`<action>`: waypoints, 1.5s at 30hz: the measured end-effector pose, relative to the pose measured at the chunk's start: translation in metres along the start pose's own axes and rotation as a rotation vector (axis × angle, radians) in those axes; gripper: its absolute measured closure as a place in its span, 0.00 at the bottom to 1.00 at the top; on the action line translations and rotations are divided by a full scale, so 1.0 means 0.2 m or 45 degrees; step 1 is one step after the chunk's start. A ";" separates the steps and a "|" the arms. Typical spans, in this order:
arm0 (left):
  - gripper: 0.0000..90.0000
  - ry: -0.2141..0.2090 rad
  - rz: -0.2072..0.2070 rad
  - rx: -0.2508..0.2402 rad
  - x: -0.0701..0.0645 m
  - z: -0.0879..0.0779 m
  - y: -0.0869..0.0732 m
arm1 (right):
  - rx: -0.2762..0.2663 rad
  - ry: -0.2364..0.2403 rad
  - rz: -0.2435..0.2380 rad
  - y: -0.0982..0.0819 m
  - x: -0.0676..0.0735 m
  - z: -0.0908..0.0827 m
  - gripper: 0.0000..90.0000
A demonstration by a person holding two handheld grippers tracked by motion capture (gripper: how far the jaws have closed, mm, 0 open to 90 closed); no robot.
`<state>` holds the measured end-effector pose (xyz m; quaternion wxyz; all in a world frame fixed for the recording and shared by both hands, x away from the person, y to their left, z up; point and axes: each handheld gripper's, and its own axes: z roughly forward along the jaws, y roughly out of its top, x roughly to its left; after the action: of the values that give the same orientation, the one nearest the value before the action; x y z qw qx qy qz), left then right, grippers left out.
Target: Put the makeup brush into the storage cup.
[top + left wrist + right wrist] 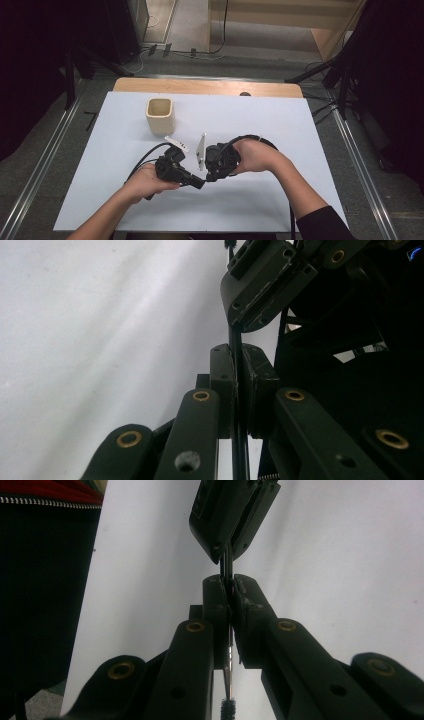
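Two hand-held grippers meet near the middle of a white rectangular table top (280,200), tips pointing toward each other. The left gripper (199,183) comes in from the lower left, the right gripper (212,176) from the right, and both are clenched on the same thin dark flat strip (236,347), seen edge-on. In the left gripper view the strip rises between the closed jaws and runs on into the closed jaws of the other gripper above; the right gripper view gives the mirror case, with the strip (227,567) passing from its own jaws up into the opposite pair. What the strip is made of cannot be told. It is held above the table surface, just in front of the person, between the two hands. A small coiled spring (226,711) shows below the right gripper's jaws.

A flat white plate (200,150) stands on edge beside the right gripper, and a smaller white plate (176,144) sits on top of the left one. A cream square-sided open cup (160,116) stands upright on the table farther back, well apart from both grippers. A black cable (145,157) trails from the left gripper.
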<state>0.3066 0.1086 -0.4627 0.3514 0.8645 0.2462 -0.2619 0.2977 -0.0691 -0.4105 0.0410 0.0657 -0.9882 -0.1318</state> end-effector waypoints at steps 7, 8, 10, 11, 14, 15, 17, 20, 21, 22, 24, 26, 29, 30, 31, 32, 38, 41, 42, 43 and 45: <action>0.95 0.006 -0.023 -0.039 0.02 -0.01 -0.01 | -0.151 -0.001 0.172 -0.05 -0.03 -0.05 0.58; 0.95 0.008 -0.023 -0.051 0.02 -0.01 -0.01 | -0.172 -0.015 0.196 -0.06 -0.03 -0.06 0.54; 0.95 0.015 -0.028 -0.062 0.02 -0.01 -0.02 | -0.209 -0.030 0.246 -0.08 -0.03 -0.07 0.45; 0.95 0.020 -0.029 -0.076 0.01 -0.01 -0.02 | -0.233 -0.050 0.278 -0.09 -0.03 -0.08 0.43; 0.95 0.030 -0.023 -0.089 0.01 -0.02 -0.02 | -0.281 -0.080 0.355 -0.11 0.00 -0.08 0.33; 0.95 0.027 -0.030 -0.102 0.01 -0.02 -0.02 | -0.292 -0.075 0.370 -0.12 0.00 -0.08 0.32; 0.95 0.034 -0.024 -0.113 0.02 -0.02 -0.02 | -0.322 -0.077 0.419 -0.14 0.00 -0.07 0.30; 0.95 0.050 -0.036 -0.139 0.03 -0.02 -0.03 | -0.368 -0.067 0.492 -0.16 0.02 -0.07 0.29; 0.95 0.053 -0.037 -0.140 0.03 -0.02 -0.04 | -0.393 -0.072 0.514 -0.17 0.02 -0.07 0.29; 0.95 0.056 -0.035 -0.149 0.03 -0.02 -0.04 | -0.404 -0.079 0.530 -0.18 0.02 -0.07 0.29; 0.95 0.071 -0.031 -0.170 0.03 -0.03 -0.04 | -0.427 -0.095 0.588 -0.19 0.04 -0.07 0.30; 0.95 0.071 -0.030 -0.194 0.03 -0.03 -0.05 | -0.456 -0.110 0.639 -0.20 0.04 -0.06 0.30; 0.95 0.089 -0.033 -0.206 0.02 -0.03 -0.05 | -0.494 -0.139 0.717 -0.23 0.06 -0.06 0.32; 0.95 0.096 -0.040 -0.214 0.03 -0.03 -0.05 | -0.498 -0.148 0.757 -0.23 0.06 -0.06 0.32; 0.95 0.103 -0.044 -0.213 0.03 -0.03 -0.05 | -0.515 -0.150 0.785 -0.25 0.07 -0.06 0.32; 0.95 0.106 -0.047 -0.223 0.03 -0.03 -0.06 | -0.532 -0.158 0.801 -0.26 0.07 -0.06 0.32; 0.95 0.128 -0.075 -0.282 0.04 -0.05 -0.07 | -0.664 -0.188 0.957 -0.34 0.11 -0.06 0.32; 0.95 0.135 -0.078 -0.301 0.04 -0.06 -0.07 | -0.787 -0.172 1.045 -0.39 0.12 -0.06 0.34; 0.95 0.136 -0.081 -0.302 0.04 -0.06 -0.07 | -0.821 -0.185 1.062 -0.40 0.13 -0.06 0.35; 0.94 0.138 -0.077 -0.306 0.04 -0.06 -0.07 | -0.847 -0.192 1.066 -0.42 0.13 -0.06 0.35; 0.94 0.152 -0.074 -0.322 0.04 -0.06 -0.08 | -0.873 -0.213 1.107 -0.45 0.15 -0.05 0.36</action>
<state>0.3066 0.1295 -0.4682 0.4346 0.8197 0.3227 -0.1872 0.2799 -0.1614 -0.4237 0.0320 -0.3755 -0.8249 -0.4213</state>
